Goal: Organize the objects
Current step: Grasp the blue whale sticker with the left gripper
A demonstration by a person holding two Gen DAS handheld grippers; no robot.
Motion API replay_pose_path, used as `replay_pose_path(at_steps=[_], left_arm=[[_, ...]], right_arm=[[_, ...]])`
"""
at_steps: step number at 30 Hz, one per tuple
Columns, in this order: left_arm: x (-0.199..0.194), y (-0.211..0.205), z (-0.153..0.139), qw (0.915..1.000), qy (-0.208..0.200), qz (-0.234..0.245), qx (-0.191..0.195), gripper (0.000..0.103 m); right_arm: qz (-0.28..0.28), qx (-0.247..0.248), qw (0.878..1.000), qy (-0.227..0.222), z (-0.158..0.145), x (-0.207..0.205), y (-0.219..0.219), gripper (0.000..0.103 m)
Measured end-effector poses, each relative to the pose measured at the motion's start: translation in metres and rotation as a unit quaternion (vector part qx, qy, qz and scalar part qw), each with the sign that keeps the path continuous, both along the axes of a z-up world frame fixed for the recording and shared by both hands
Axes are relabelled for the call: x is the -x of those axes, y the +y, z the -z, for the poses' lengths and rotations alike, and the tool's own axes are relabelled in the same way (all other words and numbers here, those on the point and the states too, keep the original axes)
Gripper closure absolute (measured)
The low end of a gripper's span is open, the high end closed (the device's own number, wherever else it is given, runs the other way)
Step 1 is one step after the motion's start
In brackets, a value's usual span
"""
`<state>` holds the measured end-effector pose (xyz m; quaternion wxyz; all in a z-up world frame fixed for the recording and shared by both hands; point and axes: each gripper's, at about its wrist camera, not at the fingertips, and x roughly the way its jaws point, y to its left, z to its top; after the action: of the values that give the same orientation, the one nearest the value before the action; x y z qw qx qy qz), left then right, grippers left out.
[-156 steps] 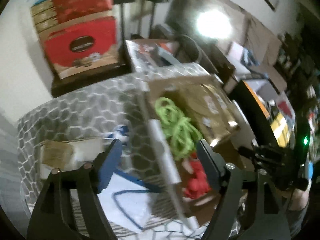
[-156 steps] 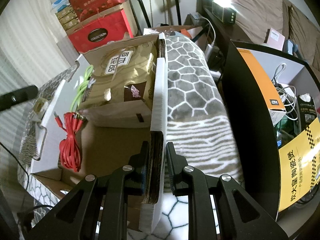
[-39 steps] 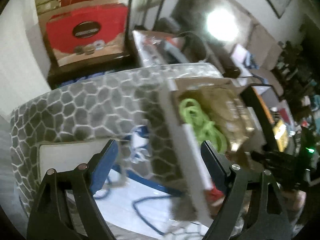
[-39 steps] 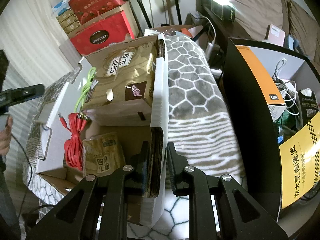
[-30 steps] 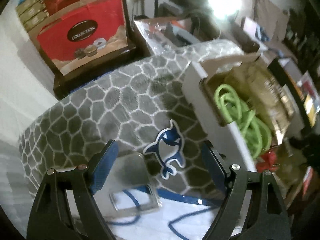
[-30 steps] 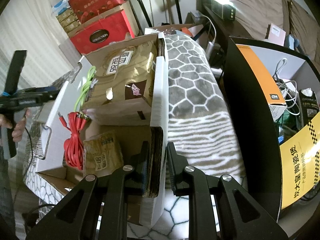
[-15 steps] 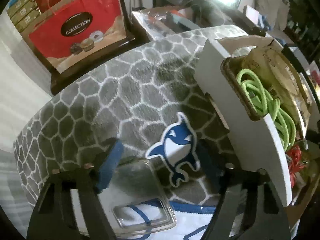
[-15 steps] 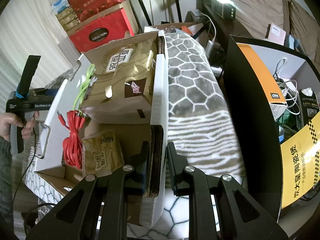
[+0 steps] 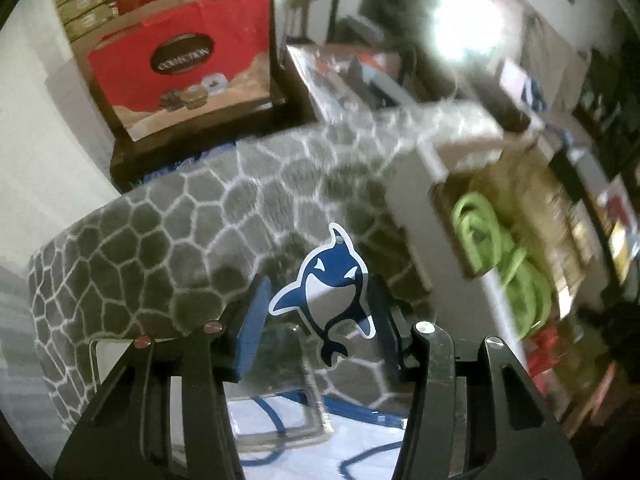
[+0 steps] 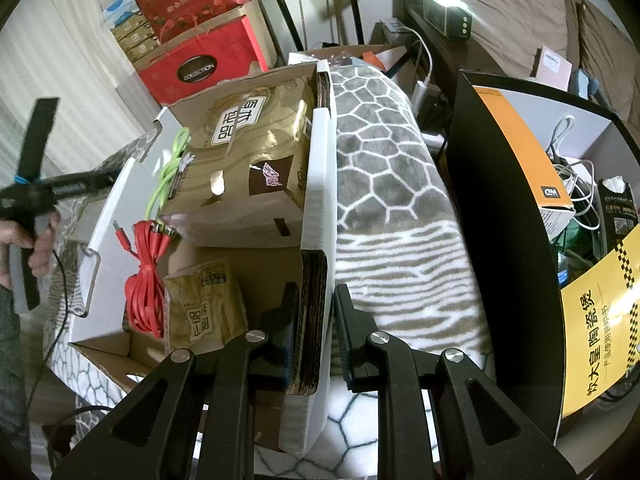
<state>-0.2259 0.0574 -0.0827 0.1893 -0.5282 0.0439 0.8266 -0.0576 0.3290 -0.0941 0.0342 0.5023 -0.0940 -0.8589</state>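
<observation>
My left gripper (image 9: 316,312) is shut on a clear plastic packet (image 9: 280,376) that bears a blue and white orca tag (image 9: 332,292), held over the grey patterned blanket (image 9: 160,240). My right gripper (image 10: 314,320) is shut on the near wall of the white cardboard box (image 10: 318,200). In the box lie a green cable (image 10: 168,172), a red cable (image 10: 146,276), a large gold bag (image 10: 248,144) and a small gold packet (image 10: 208,308). The box also shows blurred in the left wrist view (image 9: 416,184).
A red gift bag (image 9: 180,64) and stacked boxes stand behind the blanket. A black open cabinet (image 10: 520,220) with cables and cartons stands to the right of the box. A blue cable (image 9: 280,424) lies on white paper below my left gripper.
My left gripper has closed on the clear packet with the orca tag and lifted it off the blanket. The right gripper keeps its hold on the box wall.
</observation>
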Motion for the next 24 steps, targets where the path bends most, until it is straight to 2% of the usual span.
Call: replay_pose_path(at_steps=[4, 8, 11, 14, 19, 24], left_arm=[[-0.007, -0.002, -0.032, 0.9985, 0.019, -0.018, -0.047, 0.056], [-0.025, 0.019, -0.058, 0.9968, 0.030, 0.016, -0.073, 0.056], [-0.039, 0.037, -0.065, 0.9951, 0.014, 0.036, -0.091, 0.056], [-0.056, 0.059, -0.067, 0.9918, -0.001, 0.078, -0.102, 0.056], [-0.091, 0.092, -0.063, 0.9853, -0.006, 0.150, -0.082, 0.056], [-0.132, 0.124, -0.056, 0.9724, 0.005, 0.231, -0.034, 0.056]], right_arm=[[0.000, 0.001, 1.000, 0.000, 0.000, 0.000, 0.000, 0.085], [0.001, 0.001, 1.000, -0.001, 0.002, 0.001, 0.001, 0.084], [0.000, 0.001, 1.000, -0.001, 0.002, 0.001, 0.001, 0.084], [0.000, 0.002, 1.000, -0.002, 0.004, 0.001, 0.004, 0.084], [0.000, 0.003, 1.000, -0.002, 0.005, 0.001, 0.005, 0.084], [0.000, 0.001, 1.000, -0.002, 0.004, 0.001, 0.005, 0.084]])
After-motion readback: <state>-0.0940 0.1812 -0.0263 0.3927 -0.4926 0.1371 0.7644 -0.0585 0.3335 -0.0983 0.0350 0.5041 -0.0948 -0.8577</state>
